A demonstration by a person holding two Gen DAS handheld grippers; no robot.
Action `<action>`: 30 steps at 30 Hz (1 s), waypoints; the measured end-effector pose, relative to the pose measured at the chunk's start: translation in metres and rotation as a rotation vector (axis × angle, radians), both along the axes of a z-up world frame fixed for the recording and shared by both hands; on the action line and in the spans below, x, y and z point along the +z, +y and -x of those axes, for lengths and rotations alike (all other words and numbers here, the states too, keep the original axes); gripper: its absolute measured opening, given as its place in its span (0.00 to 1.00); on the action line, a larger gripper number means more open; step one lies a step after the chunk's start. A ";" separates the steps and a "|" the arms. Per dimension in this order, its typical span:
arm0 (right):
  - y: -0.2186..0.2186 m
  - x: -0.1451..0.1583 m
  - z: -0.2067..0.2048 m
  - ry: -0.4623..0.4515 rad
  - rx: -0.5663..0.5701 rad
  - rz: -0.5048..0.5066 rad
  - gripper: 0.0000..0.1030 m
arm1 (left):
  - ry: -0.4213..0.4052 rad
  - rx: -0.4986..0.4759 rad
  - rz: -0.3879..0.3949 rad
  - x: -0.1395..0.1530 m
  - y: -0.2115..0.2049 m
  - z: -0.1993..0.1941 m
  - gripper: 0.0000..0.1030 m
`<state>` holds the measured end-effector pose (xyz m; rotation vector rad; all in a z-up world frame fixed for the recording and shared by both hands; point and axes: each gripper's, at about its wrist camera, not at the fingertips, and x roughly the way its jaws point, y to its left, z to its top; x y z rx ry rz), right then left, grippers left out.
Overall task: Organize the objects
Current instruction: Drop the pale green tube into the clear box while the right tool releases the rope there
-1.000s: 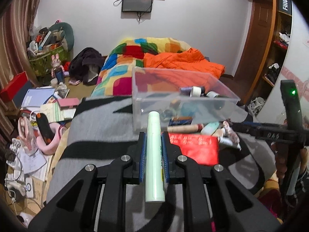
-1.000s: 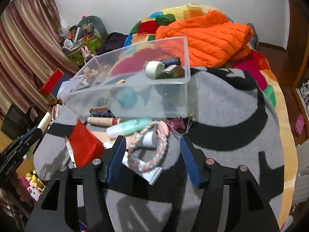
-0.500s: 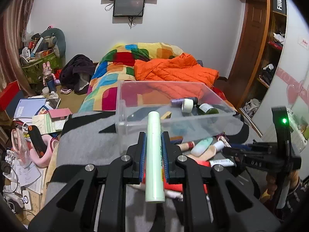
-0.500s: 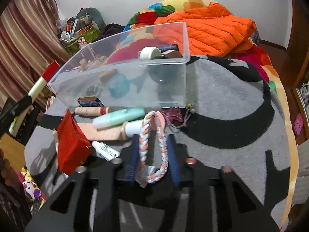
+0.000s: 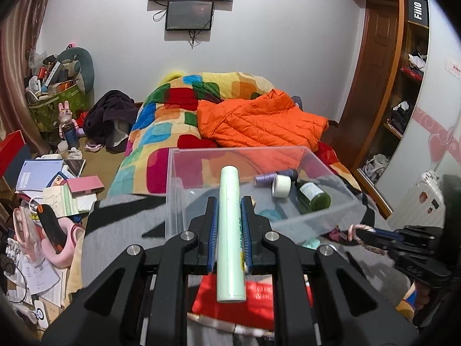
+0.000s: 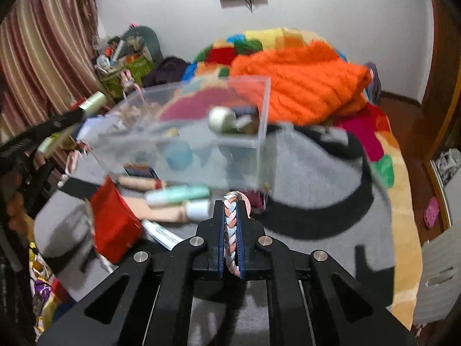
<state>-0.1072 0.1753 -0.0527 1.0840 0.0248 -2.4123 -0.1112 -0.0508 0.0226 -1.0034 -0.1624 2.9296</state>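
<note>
- The left gripper [image 5: 229, 210] is seen clamped on a pale green tube [image 5: 230, 230], which is held lengthwise between the blue pads, its rounded cap pointing toward the clear plastic box [image 5: 259, 201].
- Small green print runs along the tube's side; it is too small to be read.
- The right gripper [image 6: 232, 216] is seen closed tight on a braided cord [image 6: 232, 225] of pink, white and pale blue strands, squeezed between its pads; the cord's loop end sticks out past the fingertips.
- The box is set on a grey and black blanket [image 6: 317, 201]; a roll of white tape [image 5: 281, 186], a dark green bottle [image 5: 312, 197] with a pale label, and a purple item [image 5: 266, 177] are contained in it.
- Just in front of the box, a mint green tube [image 6: 178, 194], a beige tube [image 6: 138, 183] and a red packet [image 6: 113, 225] are laid on the blanket.
- Pale characters are printed on the red packet in the left view, but they cannot be made out.
- "FiiiO" is written in white on a black box [image 5: 417, 11] on the wooden shelf at the right.
- An orange quilted jacket [image 5: 259, 124] is spread over the patchwork bedcover behind.
</note>
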 end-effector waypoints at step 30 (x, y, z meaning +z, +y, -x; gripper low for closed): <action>-0.097 -0.013 0.105 -0.079 0.085 -0.092 0.07 | -0.256 -0.120 -0.044 -0.053 0.008 0.095 0.15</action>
